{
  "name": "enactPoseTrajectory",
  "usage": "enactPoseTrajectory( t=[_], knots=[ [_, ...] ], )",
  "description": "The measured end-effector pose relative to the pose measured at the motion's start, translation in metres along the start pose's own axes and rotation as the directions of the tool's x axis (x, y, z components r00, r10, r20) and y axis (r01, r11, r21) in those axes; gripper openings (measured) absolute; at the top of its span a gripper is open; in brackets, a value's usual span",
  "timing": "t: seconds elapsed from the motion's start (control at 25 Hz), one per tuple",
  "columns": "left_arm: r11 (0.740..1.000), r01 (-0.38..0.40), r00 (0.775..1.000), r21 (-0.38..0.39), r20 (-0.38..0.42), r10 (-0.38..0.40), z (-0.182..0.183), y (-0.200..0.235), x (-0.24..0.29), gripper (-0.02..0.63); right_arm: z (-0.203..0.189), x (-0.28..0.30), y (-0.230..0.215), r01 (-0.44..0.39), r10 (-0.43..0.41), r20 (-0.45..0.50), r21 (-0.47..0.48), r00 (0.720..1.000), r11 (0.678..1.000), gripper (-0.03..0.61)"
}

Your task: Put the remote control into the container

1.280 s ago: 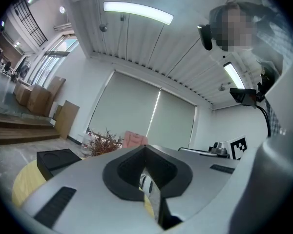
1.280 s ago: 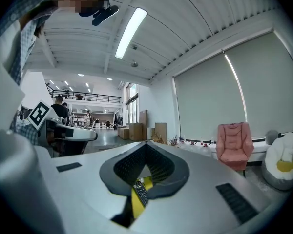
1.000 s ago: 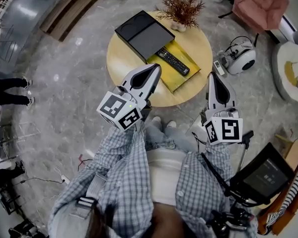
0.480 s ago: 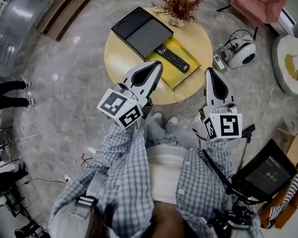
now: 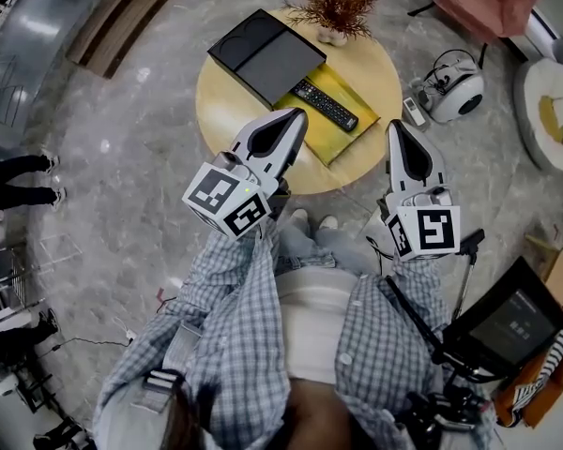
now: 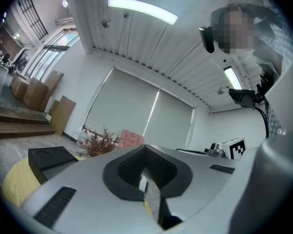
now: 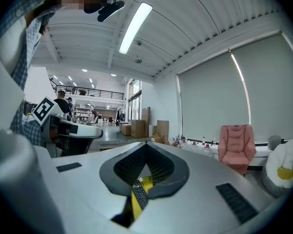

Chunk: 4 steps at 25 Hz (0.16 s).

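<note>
Keeps left gripper (image 5: pixel 296 120) and right gripper (image 5: pixel 397 129) clenched, empty, unmoved by near edge of table (image 5: pixel 368 64); leaves remote (image 5: pixel 325 105) on yellow mat (image 5: pixel 336 144) beside container (image 5: pixel 266 56), not inside.

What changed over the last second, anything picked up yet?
Nothing picked up. Only a slight shift: the right gripper and the table sit a touch higher in the head view. The left gripper kept its place. Both grippers stay shut and empty, and the remote still lies untouched on the yellow tray beside the black box.
</note>
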<state>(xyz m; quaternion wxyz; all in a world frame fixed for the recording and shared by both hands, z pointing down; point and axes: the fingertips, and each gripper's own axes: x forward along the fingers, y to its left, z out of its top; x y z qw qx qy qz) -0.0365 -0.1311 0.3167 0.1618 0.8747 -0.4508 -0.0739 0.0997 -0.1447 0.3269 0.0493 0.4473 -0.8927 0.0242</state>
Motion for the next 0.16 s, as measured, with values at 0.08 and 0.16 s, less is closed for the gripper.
enactPoseTrajectory(
  t=[0.08, 0.16],
  knots=[
    [1.000, 0.001, 1.000, -0.007, 0.004, 0.000, -0.0006, 0.0001, 0.0003, 0.008, 0.0002, 0.0002, 0.0003, -0.001, 0.001, -0.003, -0.004, 1.000, 1.000, 0.006],
    [1.000, 0.002, 1.000, -0.013, 0.006, -0.002, -0.0013, 0.0001, 0.0008, 0.008, 0.0004, 0.0004, 0.0000, 0.003, -0.003, -0.007, -0.003, 1.000, 1.000, 0.006]
  ],
)
